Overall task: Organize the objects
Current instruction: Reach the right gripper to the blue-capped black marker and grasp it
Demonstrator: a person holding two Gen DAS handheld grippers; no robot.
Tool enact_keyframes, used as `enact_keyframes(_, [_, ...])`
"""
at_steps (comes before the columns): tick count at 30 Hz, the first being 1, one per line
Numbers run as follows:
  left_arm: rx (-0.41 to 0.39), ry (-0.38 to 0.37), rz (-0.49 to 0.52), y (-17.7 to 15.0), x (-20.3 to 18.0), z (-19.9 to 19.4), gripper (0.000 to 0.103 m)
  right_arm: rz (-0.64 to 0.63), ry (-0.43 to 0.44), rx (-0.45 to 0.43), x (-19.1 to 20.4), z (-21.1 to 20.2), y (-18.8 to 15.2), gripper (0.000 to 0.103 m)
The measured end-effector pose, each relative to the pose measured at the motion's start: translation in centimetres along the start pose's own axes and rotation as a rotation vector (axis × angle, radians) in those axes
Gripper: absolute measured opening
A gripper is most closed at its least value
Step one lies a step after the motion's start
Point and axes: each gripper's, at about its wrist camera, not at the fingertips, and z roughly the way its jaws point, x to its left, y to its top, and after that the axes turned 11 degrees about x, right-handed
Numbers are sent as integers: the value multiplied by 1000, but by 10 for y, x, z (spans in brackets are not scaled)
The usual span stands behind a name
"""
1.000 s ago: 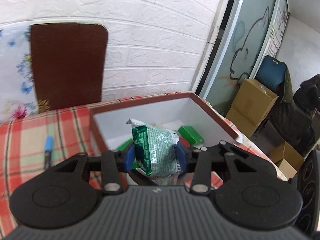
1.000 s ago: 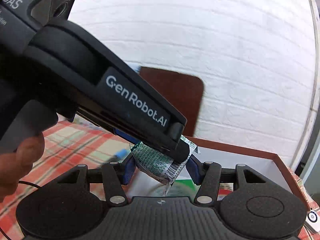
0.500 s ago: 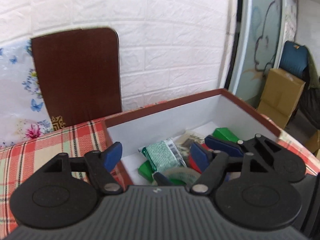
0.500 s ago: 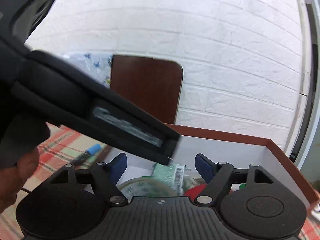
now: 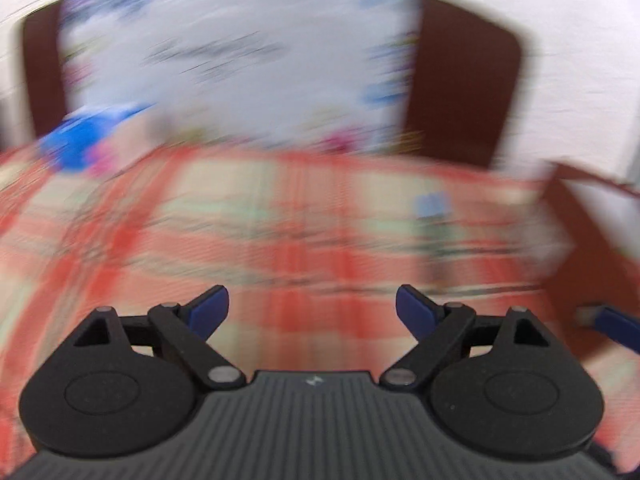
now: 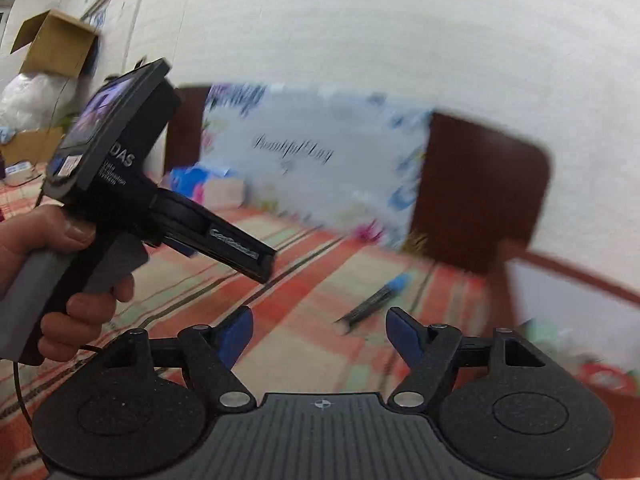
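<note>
Both views are blurred by motion. My left gripper (image 5: pixel 312 314) is open and empty above the red plaid tablecloth (image 5: pixel 280 216). My right gripper (image 6: pixel 318 334) is open and empty too. A pen with a blue cap (image 6: pixel 380 296) lies on the cloth ahead of the right gripper; in the left wrist view it is a blue smear (image 5: pixel 430 204). The brown-rimmed box (image 6: pixel 580 292) with white inner walls sits at the right edge of both views (image 5: pixel 576 224). The left gripper's body (image 6: pixel 132 200) shows in the right wrist view at the left, held in a hand.
A floral panel (image 6: pixel 320 160) and a dark brown board (image 6: pixel 480 196) lean against the white brick wall behind the table. A blue packet (image 5: pixel 84 136) lies at the far left. Cardboard boxes (image 6: pixel 56 44) stand in the left background.
The green packet left both grippers and fell into the box. Both grippers opened wide and swung left, away from the box, over the tablecloth.
</note>
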Motion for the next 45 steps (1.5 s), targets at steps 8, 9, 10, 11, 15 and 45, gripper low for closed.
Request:
enact_keyframes(8, [-46,67,-4,-22,34,30,102,279,-97,173,-56,103,34,61])
enact_keyframes(9, [-47,64,-5,-22,34,31,102,291,-117,190,-61,113,35,62])
enact_keyframes(10, [-49,64,-4,-22,35,31,102,297,-125,216,-64,124,36,68])
enact_keyframes(11, [-50,65,-2,-22,33,31,102,297,-119,261,-67,142,38,72])
enact_keyframes(15, [-50,62,1,-23,30,32,103,271,-156,241,-63,153,37,77])
enact_keyframes(45, [0,116,33,-20,20,30,103,195,-32,258,7,-38,-83,52])
